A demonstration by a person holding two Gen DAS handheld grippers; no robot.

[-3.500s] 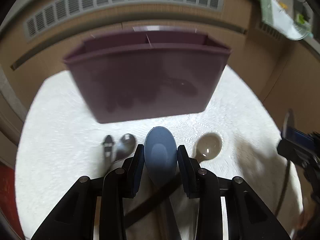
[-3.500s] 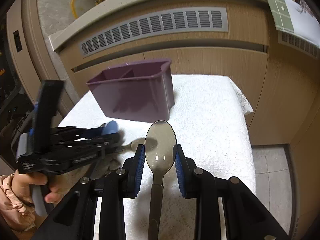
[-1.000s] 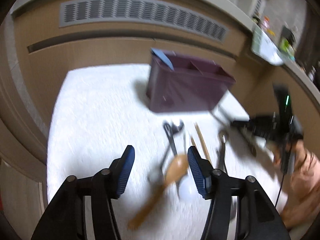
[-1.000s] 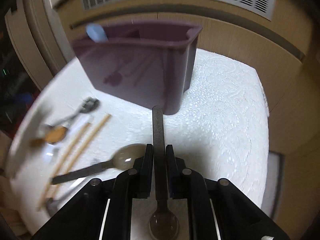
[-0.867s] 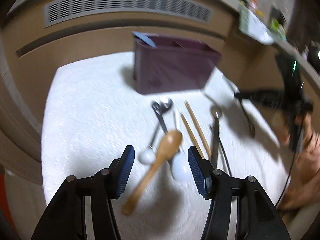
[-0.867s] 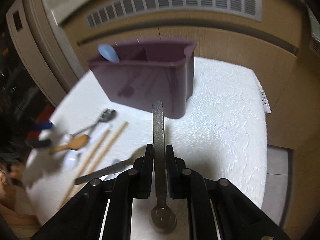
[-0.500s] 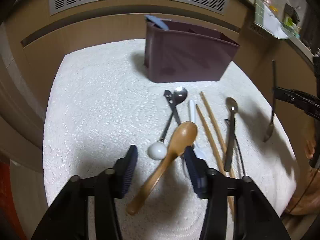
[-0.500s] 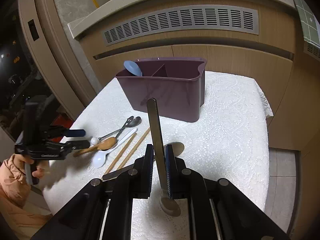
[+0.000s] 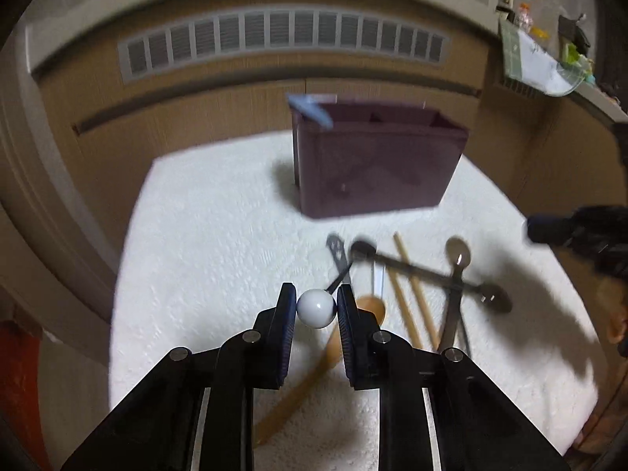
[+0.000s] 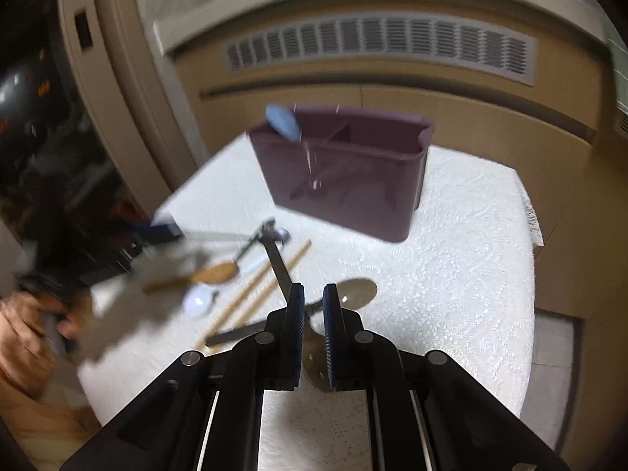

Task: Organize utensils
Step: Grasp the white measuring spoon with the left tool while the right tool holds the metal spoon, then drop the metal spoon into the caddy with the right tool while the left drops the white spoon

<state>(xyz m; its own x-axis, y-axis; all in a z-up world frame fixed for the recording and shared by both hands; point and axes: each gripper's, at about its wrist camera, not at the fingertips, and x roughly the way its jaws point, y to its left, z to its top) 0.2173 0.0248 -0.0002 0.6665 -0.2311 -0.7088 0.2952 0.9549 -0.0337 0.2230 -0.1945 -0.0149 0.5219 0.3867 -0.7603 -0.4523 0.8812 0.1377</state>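
A purple divided caddy (image 9: 375, 161) stands at the back of the white table, also in the right wrist view (image 10: 345, 176), with a blue spoon (image 9: 310, 112) in its left compartment. My left gripper (image 9: 315, 308) is shut on the white ball end of a utensil (image 9: 316, 308). My right gripper (image 10: 312, 306) is shut on a grey spoon (image 10: 278, 263), handle pointing forward and left; from the left wrist view that spoon (image 9: 428, 274) hangs over the loose utensils.
On the white cloth (image 9: 219, 235) lie a wooden spoon (image 9: 329, 349), two chopsticks (image 9: 412, 294), a white spoon (image 10: 200, 300), a taupe spoon (image 10: 353, 290) and metal utensils. A wooden cabinet with a vent (image 9: 282, 39) stands behind the table.
My left gripper has moved down and closed on the white ball end. My right gripper has swung its spoon so the handle leans left, and has come closer to the table.
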